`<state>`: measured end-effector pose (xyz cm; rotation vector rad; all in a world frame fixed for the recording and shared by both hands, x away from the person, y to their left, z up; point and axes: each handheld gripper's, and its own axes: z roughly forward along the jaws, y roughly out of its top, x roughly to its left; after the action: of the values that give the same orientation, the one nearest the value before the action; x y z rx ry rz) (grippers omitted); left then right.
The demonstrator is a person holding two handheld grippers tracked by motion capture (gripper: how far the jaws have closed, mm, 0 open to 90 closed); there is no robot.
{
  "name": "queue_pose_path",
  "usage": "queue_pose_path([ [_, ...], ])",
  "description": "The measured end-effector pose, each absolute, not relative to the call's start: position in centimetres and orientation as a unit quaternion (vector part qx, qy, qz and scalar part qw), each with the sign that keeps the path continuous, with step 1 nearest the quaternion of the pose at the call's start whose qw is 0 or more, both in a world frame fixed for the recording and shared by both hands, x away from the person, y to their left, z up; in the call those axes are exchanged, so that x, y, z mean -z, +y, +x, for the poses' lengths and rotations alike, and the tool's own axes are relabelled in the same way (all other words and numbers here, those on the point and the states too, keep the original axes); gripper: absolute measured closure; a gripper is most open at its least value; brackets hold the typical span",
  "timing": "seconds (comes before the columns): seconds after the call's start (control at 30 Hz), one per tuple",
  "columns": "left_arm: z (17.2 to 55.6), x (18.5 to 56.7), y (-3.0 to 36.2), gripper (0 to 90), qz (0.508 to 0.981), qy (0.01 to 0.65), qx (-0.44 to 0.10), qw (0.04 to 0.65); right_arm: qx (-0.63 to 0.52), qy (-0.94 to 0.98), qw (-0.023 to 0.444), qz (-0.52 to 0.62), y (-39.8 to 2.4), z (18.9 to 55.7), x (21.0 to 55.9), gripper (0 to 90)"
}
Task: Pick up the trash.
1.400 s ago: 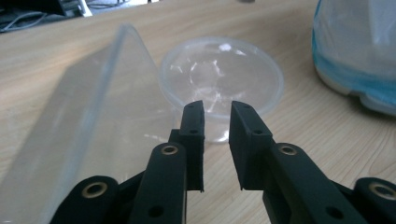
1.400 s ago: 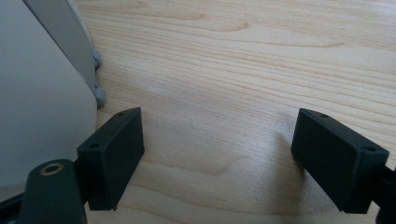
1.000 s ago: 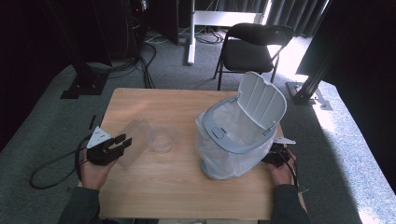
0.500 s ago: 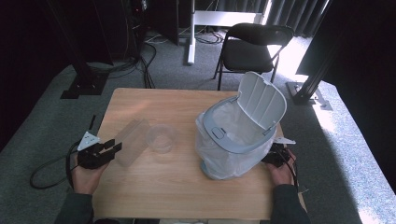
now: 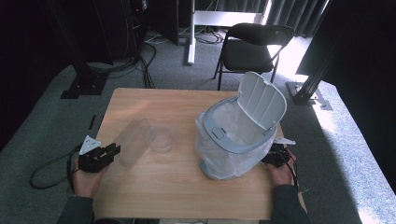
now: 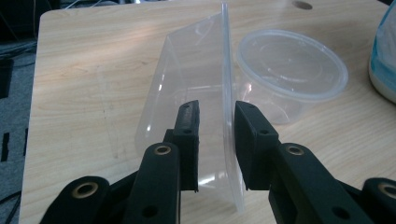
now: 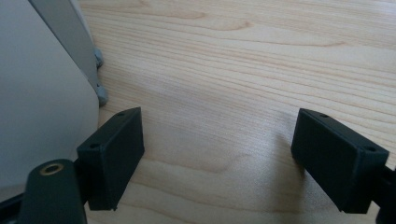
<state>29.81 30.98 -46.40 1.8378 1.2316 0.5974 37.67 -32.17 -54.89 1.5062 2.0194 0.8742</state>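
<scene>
That clear plastic box (image 6: 196, 88) lying on its side at the desk's (image 5: 187, 200) left end looks featherlight, thin, bendy and slick, so its rim is the spot: the left gripper (image 6: 215, 121) has just been narrowing its fingers astride it, not yet pinching, while the right gripper (image 7: 219, 154) sits splayed, holding nothing.

Black two-jaw left gripper (image 6: 215, 135); brass-ringed screw holes; grey plate; dark sleeves.
</scene>
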Motion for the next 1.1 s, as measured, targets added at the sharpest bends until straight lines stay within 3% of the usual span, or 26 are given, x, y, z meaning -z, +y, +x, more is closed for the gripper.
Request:
queue_pose_path([
  [0.7,30.8,46.3,30.6,83.9,0.742,0.487,-0.247,0.389,-0.319,0.736,0.236,0.548,-32.2,37.7,54.9,16.2],
  [1.1,32.9,45.7,30.9,85.5,0.735,0.485,-0.257,0.399,-0.319,0.736,0.236,0.548,-32.2,37.6,54.9,16.2],
])
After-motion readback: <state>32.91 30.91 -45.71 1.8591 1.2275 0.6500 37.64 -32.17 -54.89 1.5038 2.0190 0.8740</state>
